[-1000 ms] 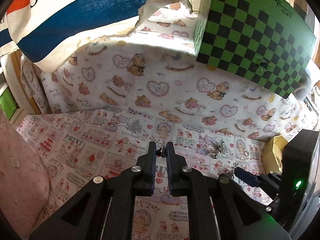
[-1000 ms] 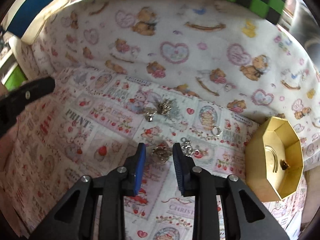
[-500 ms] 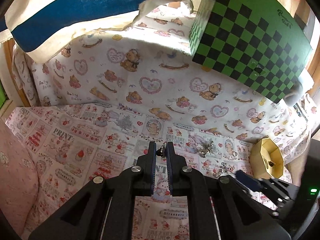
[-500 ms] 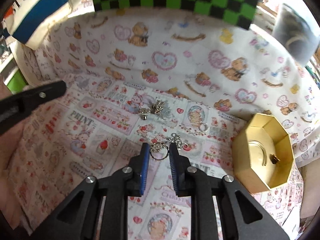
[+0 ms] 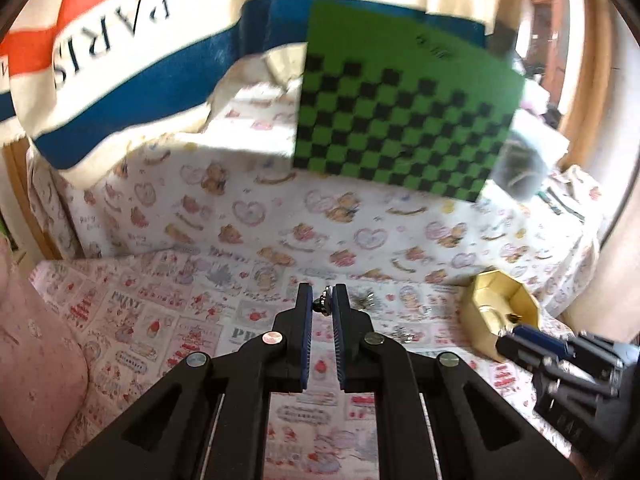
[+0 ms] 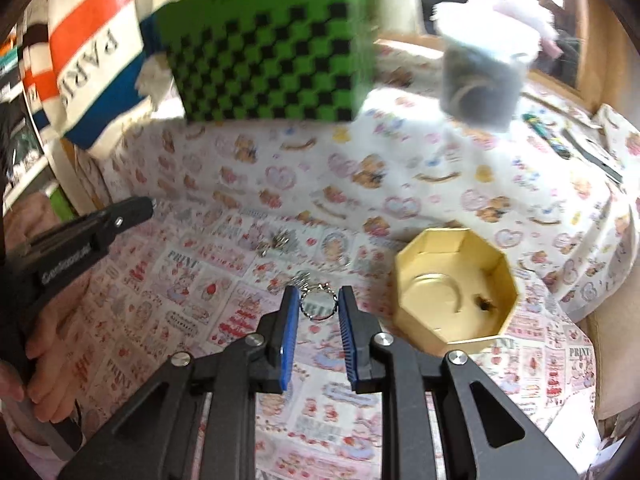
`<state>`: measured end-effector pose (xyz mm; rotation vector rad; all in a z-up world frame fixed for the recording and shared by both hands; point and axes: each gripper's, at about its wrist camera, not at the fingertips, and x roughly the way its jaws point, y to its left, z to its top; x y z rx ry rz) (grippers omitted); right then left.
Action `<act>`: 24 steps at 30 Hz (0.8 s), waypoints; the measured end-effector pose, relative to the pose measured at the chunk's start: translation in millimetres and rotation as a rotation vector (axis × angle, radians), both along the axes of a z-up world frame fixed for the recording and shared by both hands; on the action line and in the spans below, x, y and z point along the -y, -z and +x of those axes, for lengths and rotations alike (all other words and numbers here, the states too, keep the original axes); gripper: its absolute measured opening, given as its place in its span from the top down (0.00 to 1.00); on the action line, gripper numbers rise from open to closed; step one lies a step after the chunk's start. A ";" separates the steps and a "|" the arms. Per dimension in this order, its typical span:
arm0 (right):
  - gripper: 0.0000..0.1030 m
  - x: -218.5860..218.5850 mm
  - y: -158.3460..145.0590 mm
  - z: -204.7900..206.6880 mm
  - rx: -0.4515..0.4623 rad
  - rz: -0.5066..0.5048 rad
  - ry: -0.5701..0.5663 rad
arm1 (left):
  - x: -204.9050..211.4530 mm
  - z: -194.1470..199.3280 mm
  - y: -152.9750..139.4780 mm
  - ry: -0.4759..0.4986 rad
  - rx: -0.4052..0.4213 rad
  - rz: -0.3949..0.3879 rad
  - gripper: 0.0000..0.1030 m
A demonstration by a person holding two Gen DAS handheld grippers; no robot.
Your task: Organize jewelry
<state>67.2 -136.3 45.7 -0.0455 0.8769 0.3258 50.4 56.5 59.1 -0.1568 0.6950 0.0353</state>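
Note:
My left gripper (image 5: 320, 304) is shut on a small silver jewelry piece (image 5: 322, 304), held above the patterned cloth. My right gripper (image 6: 319, 306) is shut on a silver ring-shaped piece (image 6: 318, 306) and holds it just left of the open gold octagonal box (image 6: 454, 284). The box has a small dark piece (image 6: 485, 303) inside. It also shows in the left wrist view (image 5: 502, 312), with the right gripper's tip (image 5: 528, 338) in front of it. More silver pieces (image 6: 280, 242) lie on the cloth farther back.
A green-and-black checkered box (image 6: 264, 40) and a PARIS tote bag (image 5: 120, 60) stand behind the raised, bear-print covered ledge (image 5: 340, 208). A grey pouch (image 6: 480, 84) sits on the ledge at right. A pink cushion (image 5: 36, 360) lies at left.
My right gripper closed on the ring-shaped piece, lifted it and carried it right toward the gold box. My left gripper stayed shut on its piece and rose a little.

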 end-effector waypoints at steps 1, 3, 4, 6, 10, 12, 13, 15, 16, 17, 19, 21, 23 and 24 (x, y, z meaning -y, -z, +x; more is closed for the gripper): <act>0.82 8.4 -3.1 -0.8 0.012 0.016 0.014 | 3.5 -3.9 -3.9 0.009 0.015 0.007 0.91; 0.82 16.3 -5.0 5.4 0.022 0.050 0.038 | 9.3 -8.9 -8.2 0.035 0.030 0.002 0.92; 0.82 27.4 -8.1 5.6 0.021 0.083 0.051 | 12.6 -10.8 -10.2 0.056 0.035 -0.006 0.92; 0.82 40.3 -12.0 6.2 0.026 0.121 0.068 | 21.1 -13.0 -12.7 0.089 0.043 -0.013 0.92; 0.82 74.1 -13.6 8.6 0.047 0.174 0.131 | 52.7 -3.5 -13.0 0.176 0.014 -0.001 0.92; 0.82 90.8 -4.9 16.2 0.026 0.206 0.170 | 74.0 4.0 -12.0 0.224 -0.015 0.004 0.92; 0.82 99.3 1.0 21.8 0.009 0.212 0.188 | 85.7 10.0 -10.4 0.257 -0.036 0.001 0.91; 0.82 109.8 11.6 29.1 -0.024 0.214 0.210 | 106.4 24.9 -4.2 0.299 -0.090 -0.014 0.91; 0.82 116.1 17.4 32.2 -0.041 0.221 0.219 | 116.9 32.9 -1.0 0.315 -0.114 -0.018 0.91; 0.82 119.2 21.3 34.2 -0.052 0.226 0.223 | 127.1 40.2 2.7 0.326 -0.134 -0.017 0.92; 0.82 127.4 29.9 39.0 -0.080 0.229 0.232 | 145.3 51.3 11.2 0.329 -0.163 0.001 0.91; 0.82 134.7 34.4 41.5 -0.095 0.233 0.242 | 157.8 59.3 21.0 0.330 -0.188 0.008 0.92; 0.82 138.3 38.4 44.7 -0.113 0.244 0.235 | 167.1 67.3 30.8 0.349 -0.215 -0.018 0.92; 0.82 139.2 39.8 45.7 -0.119 0.247 0.236 | 169.9 70.4 35.0 0.361 -0.225 -0.035 0.91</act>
